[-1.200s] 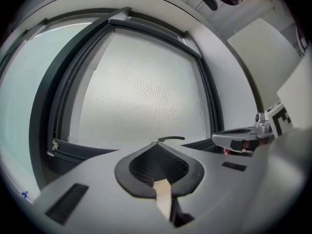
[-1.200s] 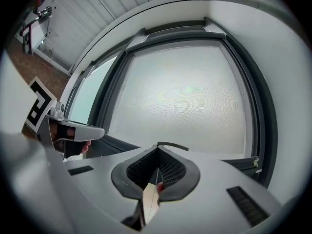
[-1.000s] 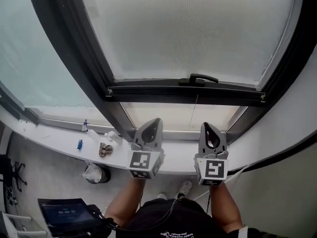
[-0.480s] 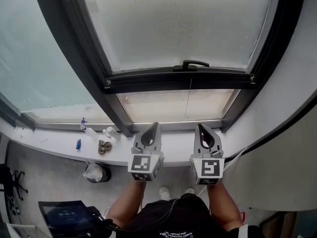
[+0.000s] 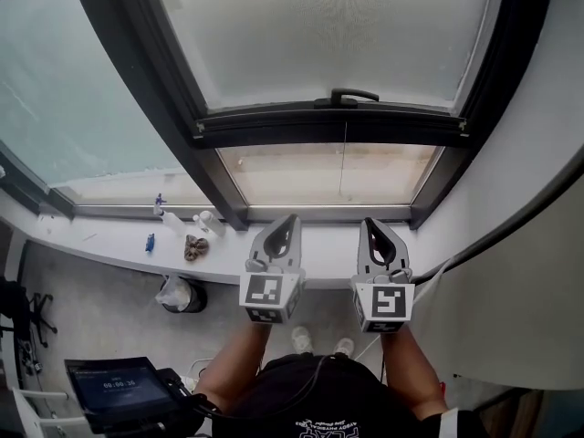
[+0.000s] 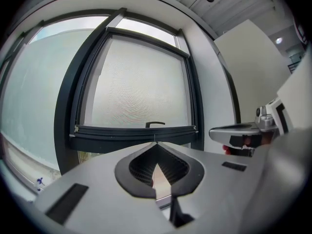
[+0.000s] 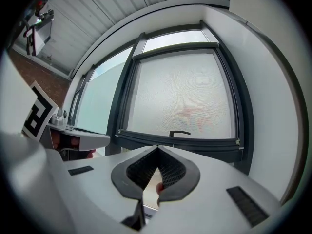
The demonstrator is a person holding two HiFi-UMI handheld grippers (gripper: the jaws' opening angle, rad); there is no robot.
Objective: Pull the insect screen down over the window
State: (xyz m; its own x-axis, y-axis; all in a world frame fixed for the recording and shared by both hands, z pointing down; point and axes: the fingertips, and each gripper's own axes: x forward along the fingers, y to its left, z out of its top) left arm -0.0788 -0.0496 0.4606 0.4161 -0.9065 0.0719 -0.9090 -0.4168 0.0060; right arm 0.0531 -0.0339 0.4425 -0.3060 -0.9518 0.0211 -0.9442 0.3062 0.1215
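Note:
The insect screen (image 5: 328, 35) covers most of the window, a pale mesh in a dark frame. Its dark bottom bar (image 5: 328, 124) carries a black handle (image 5: 351, 96), and a thin cord (image 5: 343, 167) hangs from it across the uncovered strip of glass above the white sill (image 5: 319, 245). My left gripper (image 5: 287, 219) and right gripper (image 5: 372, 222) are side by side in front of the sill, both shut and empty, well short of the bar. The left gripper view shows the handle (image 6: 155, 124) beyond my shut left gripper (image 6: 156, 144). The right gripper view shows the handle (image 7: 179, 133) past my shut right gripper (image 7: 157, 147).
On the sill to the left lie a small bottle (image 5: 173, 219), a blue item (image 5: 150, 242) and a brown bundle (image 5: 195, 247). A bag (image 5: 178, 292) sits on the floor below. A lit display (image 5: 114, 389) stands at the lower left. A white wall (image 5: 538, 199) closes the right side.
Both grippers have drawn back from the window toward the person, staying shut and side by side. The screen's bar and handle now sit higher in the head view.

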